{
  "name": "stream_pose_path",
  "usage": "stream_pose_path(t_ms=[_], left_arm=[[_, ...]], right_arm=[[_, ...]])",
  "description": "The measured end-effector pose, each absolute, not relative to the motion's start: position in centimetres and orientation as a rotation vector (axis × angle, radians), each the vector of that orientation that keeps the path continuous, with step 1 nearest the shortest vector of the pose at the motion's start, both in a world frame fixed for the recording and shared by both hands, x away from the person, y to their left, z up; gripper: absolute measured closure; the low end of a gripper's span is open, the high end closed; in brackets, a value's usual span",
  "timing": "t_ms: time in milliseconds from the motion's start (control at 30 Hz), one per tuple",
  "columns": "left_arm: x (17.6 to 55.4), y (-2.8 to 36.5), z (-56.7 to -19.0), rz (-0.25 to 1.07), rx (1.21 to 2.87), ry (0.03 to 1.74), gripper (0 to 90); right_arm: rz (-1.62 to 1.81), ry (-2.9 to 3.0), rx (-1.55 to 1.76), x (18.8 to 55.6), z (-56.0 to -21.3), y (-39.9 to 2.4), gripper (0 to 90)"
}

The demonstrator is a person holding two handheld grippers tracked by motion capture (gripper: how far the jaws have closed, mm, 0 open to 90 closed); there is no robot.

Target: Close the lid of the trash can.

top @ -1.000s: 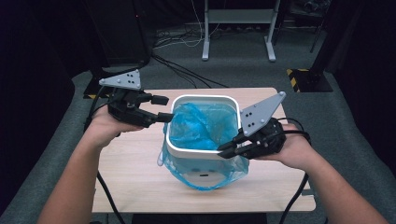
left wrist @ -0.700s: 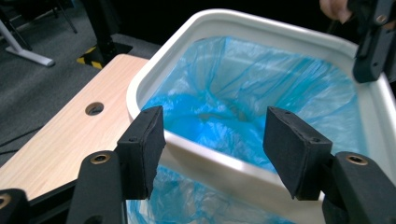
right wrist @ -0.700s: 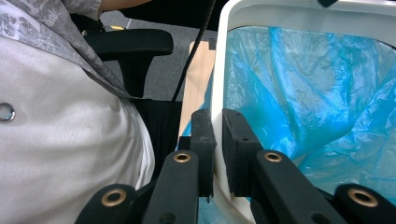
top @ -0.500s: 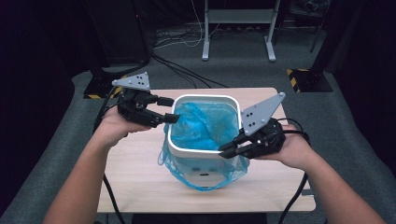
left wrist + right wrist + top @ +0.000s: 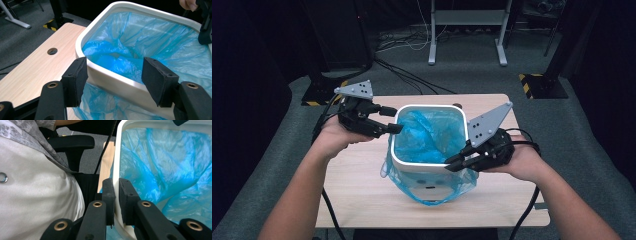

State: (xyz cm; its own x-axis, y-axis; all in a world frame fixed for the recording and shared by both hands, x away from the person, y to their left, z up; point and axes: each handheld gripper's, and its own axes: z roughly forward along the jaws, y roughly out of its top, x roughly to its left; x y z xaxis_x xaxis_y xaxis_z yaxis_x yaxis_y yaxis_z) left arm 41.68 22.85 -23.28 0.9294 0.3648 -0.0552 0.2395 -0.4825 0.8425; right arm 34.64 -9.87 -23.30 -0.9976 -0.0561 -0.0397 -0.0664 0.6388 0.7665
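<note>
Two claws fitting a blue liner into a white bin

The right claw (image 5: 114, 202) is clamped on the near rim of the white square plastic bin (image 5: 424, 167), pinning the thin blue plastic liner bag (image 5: 429, 137) folded over it. The left claw (image 5: 115, 80) stands apart, jaws straddling the bin's opposite rim without pressing it, so that rim lies straight ahead between its pads. The bin stands mid light wooden counter (image 5: 362, 185). No writing is readable.
</note>
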Motion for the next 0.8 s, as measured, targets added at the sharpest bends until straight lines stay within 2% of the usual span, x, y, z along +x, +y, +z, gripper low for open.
stream_pose_path(t_ms=[500,600,800], left_arm=[[42.9,23.1,-26.1,0.083,2.029,0.491,34.9],[42.7,23.0,-25.9,0.118,2.054,0.495,34.6],[41.4,23.9,-24.5,0.197,2.059,0.452,34.2]], right_arm=[[1.433,2.803,-0.025,34.7,-24.9,-10.5,79.6],[1.477,2.787,0.002,34.6,-25.0,-11.0,67.6],[1.539,2.715,0.073,33.9,-24.5,-13.0,62.2]])
